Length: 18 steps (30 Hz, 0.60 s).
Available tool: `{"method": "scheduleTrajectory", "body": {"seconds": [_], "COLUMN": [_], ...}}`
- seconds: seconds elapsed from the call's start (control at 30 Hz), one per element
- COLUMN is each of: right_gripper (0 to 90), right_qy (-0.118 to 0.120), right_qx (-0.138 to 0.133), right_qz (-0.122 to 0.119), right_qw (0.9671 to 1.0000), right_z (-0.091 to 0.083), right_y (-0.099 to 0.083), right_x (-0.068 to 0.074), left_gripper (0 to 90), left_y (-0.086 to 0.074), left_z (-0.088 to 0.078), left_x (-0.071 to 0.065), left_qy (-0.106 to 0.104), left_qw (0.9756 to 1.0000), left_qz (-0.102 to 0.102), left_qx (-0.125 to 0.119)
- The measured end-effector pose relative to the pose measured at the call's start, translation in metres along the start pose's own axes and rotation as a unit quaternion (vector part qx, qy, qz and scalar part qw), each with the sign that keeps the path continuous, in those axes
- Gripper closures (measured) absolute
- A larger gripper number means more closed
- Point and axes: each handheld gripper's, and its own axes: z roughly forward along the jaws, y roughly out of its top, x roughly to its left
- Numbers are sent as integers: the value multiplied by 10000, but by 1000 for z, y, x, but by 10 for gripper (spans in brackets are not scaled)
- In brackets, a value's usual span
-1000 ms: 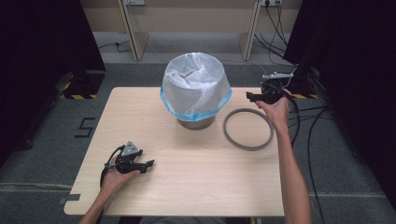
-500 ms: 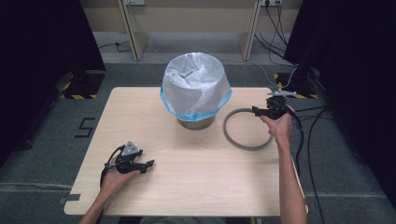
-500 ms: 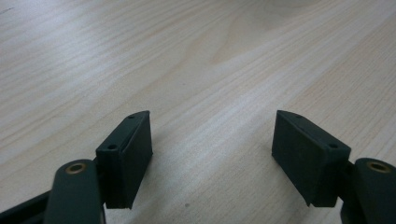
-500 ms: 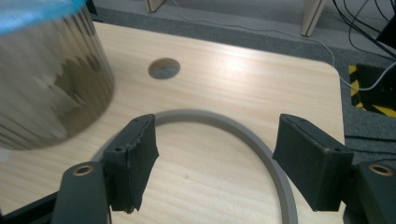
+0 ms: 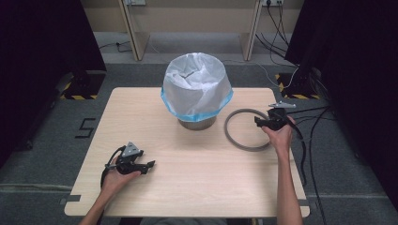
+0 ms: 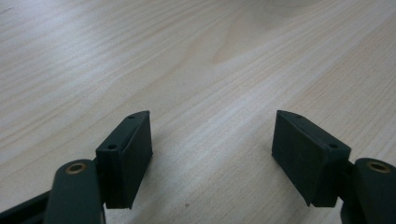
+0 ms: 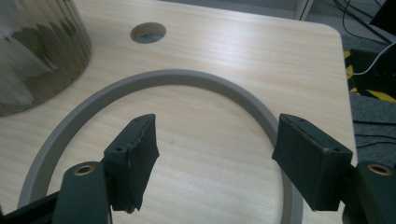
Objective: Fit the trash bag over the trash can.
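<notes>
Pale wooden tabletop (image 5: 197, 187) carries everything. Above it, the right tool (image 7: 215, 144) hangs with jaws wide and empty; the grey ring (image 7: 154, 79) lies flat beneath and ahead of them, its near arc cut off at the frame's bottom. Left of this tool stands a bin (image 5: 197, 89), its base half hidden under a white liner. Well apart, the left tool (image 6: 212, 154) rests low, jaws wide, holding nothing.

One grey ring (image 5: 244, 129), one lined bin (image 5: 197, 91), two claws, one table (image 5: 197, 183)
</notes>
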Motion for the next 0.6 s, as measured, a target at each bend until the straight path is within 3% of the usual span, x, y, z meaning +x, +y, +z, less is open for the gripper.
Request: {"method": "scheduleTrajectory", "body": {"seconds": [0.1, 0.6], "right_gripper": [302, 303], "right_qy": [68, -128], "right_qx": [2, 177], "right_qz": [71, 162], "right_qw": [10000, 9996], "right_z": [3, 8], "right_y": [-6, -16], "right_x": [-1, -13], "left_gripper": [279, 279], "left_y": [0, 0], "left_z": [0, 0], "left_x": [0, 0], "left_qy": [1, 1], "left_qw": [10000, 10000], "left_qz": [0, 1], "left_qx": [2, 3]}}
